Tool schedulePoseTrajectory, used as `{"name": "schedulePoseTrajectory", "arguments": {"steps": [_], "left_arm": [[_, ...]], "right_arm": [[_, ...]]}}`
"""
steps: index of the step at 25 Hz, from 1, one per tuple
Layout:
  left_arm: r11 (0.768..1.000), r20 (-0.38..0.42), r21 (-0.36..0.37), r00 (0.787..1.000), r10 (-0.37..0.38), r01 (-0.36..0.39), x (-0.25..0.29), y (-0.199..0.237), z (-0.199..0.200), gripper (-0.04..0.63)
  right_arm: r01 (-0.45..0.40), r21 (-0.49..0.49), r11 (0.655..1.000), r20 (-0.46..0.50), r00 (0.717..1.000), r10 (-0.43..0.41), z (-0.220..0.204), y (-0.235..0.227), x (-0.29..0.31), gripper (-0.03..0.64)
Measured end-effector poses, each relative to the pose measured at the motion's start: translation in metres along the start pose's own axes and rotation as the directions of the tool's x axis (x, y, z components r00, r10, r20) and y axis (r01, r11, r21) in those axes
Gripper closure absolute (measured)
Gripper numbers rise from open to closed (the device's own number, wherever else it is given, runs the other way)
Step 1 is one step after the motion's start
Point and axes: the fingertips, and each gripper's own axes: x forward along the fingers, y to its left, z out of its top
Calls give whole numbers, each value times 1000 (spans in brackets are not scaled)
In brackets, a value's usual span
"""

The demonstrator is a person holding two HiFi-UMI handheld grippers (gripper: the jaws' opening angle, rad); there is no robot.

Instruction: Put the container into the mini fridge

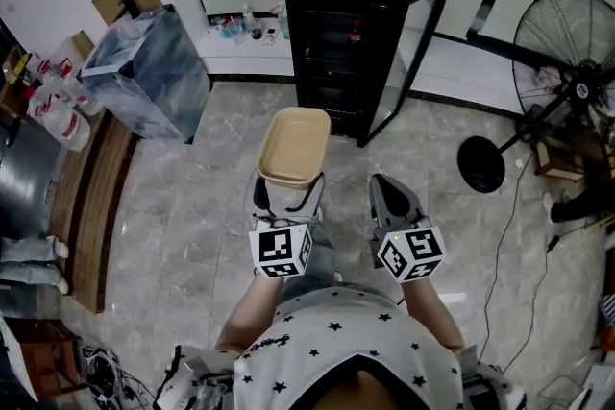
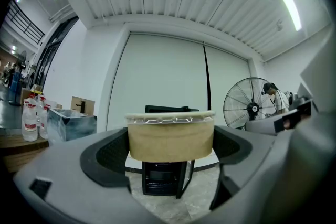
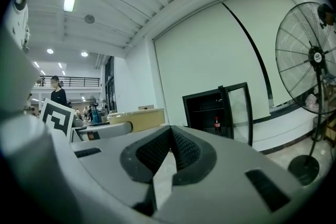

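A tan container [image 1: 291, 147] with a clear lid is held out in front of me by my left gripper [image 1: 284, 199], whose jaws are shut on its sides. In the left gripper view the container [image 2: 170, 136] fills the gap between the dark pads. The black mini fridge [image 1: 341, 38] stands ahead against the wall with its glass door [image 1: 413, 53] swung open to the right; a red-labelled bottle [image 3: 217, 125] stands on a shelf inside. My right gripper [image 1: 392, 203] hangs beside the left one, jaws shut with nothing between them [image 3: 169, 157].
A standing fan [image 1: 557, 72] with a round base [image 1: 480, 164] is to the right of the fridge, its cable running over the floor. A foil-wrapped box [image 1: 146, 72] and a wooden bench [image 1: 91, 197] with bottles lie at the left. Marble floor stretches between me and the fridge.
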Motion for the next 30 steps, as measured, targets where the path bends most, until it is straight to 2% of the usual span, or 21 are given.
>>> {"name": "schedulePoseTrajectory", "arguments": {"steps": [12,30], "left_arm": [[1000,-6,7,1000,-25,25,103,23,0,86],[993,-41,22,993,-112,113,269,78,11,86]], "right_arm": [[1,-7,1000,-22,1000,-1,18,-45,99,624],[85,26,996,-18,996,-84,54,-108,245,624]]}}
